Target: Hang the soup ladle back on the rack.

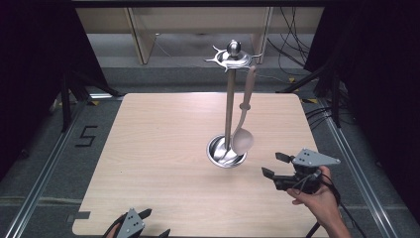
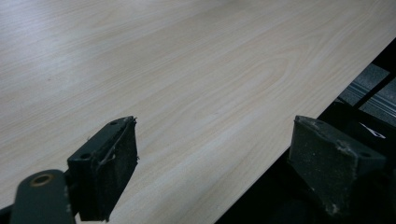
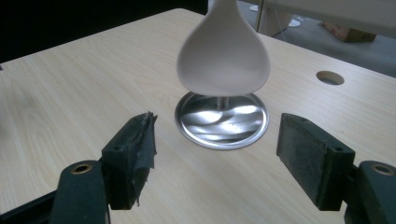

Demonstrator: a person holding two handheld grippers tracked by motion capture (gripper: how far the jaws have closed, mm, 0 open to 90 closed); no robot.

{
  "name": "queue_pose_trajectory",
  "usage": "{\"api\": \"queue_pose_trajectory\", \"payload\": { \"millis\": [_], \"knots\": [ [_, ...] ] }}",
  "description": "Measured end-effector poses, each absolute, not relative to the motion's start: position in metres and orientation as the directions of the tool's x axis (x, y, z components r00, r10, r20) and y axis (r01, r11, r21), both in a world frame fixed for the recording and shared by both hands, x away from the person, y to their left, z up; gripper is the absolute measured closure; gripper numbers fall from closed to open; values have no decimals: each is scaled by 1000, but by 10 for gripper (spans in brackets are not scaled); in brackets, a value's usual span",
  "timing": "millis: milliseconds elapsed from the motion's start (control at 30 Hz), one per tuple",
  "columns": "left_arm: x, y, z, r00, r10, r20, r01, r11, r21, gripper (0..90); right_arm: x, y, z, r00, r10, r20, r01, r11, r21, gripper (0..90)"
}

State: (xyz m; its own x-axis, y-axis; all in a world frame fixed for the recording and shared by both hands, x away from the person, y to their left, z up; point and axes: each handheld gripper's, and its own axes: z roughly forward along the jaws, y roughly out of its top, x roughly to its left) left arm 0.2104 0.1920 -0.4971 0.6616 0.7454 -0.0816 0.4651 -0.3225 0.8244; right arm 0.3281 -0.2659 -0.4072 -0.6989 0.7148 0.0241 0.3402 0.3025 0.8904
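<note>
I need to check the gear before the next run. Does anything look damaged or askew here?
Yes: in the right gripper view, the right gripper's left pad is frayed, its covering torn along the edge. The spoon hangs from the metal stand, its bowl above the base dish. Nothing is spilled on the table.

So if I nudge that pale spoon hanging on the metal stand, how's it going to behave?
The spoon hangs from a hook at the top of the stand, bowl free above the round base, so it would probably swing rather than slide. Its long handle looks rigid, likely plastic or wood, and fairly light. The tall, thin stand might wobble if pushed hard.
</note>
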Motion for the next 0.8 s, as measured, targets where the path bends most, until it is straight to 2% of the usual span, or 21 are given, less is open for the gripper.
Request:
{"api": "queue_pose_trajectory", "payload": {
  "millis": [100, 233, 267, 367, 633, 733, 800],
  "knots": [
    [211, 192, -498, 661, 746, -82, 463, -320, 826, 149, 328, -267, -410, -708, 706, 15, 332, 314, 890, 289],
    [211, 192, -498, 662, 746, -75, 463, -329, 823, 149, 324, -267, -412, -699, 714, 52, 370, 298, 880, 286],
    [211, 192, -498, 663, 745, -76, 464, -329, 822, 149, 325, -268, -413, -705, 709, 22, 334, 305, 892, 285],
    [211, 193, -497, 662, 746, -77, 468, -330, 820, 149, 321, -268, -414, -696, 716, 56, 378, 299, 876, 283],
    [211, 192, -498, 658, 748, -84, 466, -317, 826, 149, 319, -271, -419, -699, 714, 35, 358, 308, 881, 280],
    [211, 193, -498, 661, 747, -76, 469, -332, 818, 149, 316, -269, -422, -701, 711, 62, 378, 296, 877, 278],
    [211, 192, -498, 662, 746, -79, 468, -329, 820, 149, 316, -270, -422, -707, 707, 36, 348, 303, 887, 275]
  ]
}}
